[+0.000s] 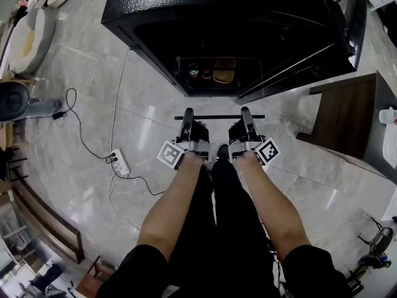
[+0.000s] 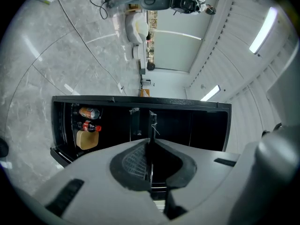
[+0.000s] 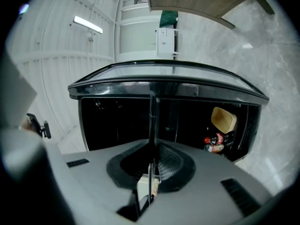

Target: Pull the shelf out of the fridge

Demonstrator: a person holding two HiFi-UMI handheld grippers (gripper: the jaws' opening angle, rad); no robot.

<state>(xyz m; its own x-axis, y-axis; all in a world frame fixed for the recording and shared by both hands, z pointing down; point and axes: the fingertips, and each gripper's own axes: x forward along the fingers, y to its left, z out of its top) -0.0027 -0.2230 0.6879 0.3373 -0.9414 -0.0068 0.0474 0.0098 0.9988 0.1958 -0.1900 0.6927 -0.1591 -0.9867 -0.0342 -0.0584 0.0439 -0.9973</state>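
The fridge (image 1: pixel 186 5) runs off the head view's top edge; 3 items (image 1: pixel 208 73) inside are too small to name

Indoor room, probably an office or test space rather than a home. Evidence:
- polished stone-tile floor (image 1: pixel 80 160)
- white panelled walls (image 3: pixel 56 50) with strip lights (image 3: pixel 87 25)
- small black fridge (image 1: pixel 217 17) standing open directly on the floor
- power strip (image 1: pixel 120 162) lying loose on the tiles
- wooden table (image 1: pixel 347 117) to the right
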